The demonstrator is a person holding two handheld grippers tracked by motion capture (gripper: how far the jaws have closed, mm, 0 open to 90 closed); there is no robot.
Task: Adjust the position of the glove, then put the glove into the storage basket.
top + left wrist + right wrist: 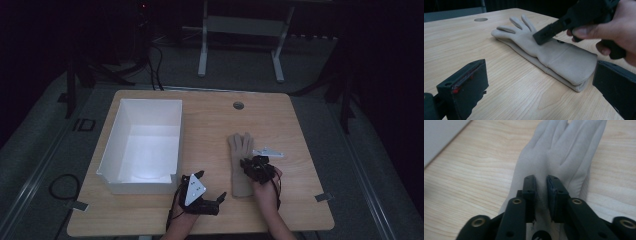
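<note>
Lying flat on the right half of the wooden table [210, 125], a beige glove [240, 150] pointed its fingers toward the far edge and its cuff toward the person's near side. In the left gripper view it looked like two gloves stacked, one on the other, with a doubled edge along the cuff [576, 72]. The right gripper [255, 167], held in the person's right hand [266, 191], was set down on the middle of the glove. In the right gripper view its two black jaws stood only a narrow gap apart, with a ridge of glove fabric [541, 187] between them; the pads sat close to the cloth on both sides, though whether they pressed it could not be told for certain. The left gripper view showed one jaw tip of that gripper resting on the back of the glove near the wrist.

The left gripper [214, 186] sat at the near edge of the table, just to the right of the white box's near corner, with its grey plate facing up. Its jaws stood wide apart and had nothing between them, and in its own view the glove lay farther off on bare wood.

The white box [120, 127] occupied the left half of the table, open on top. A small pale flat piece [269, 152] lay just right of the glove's fingers.
</note>
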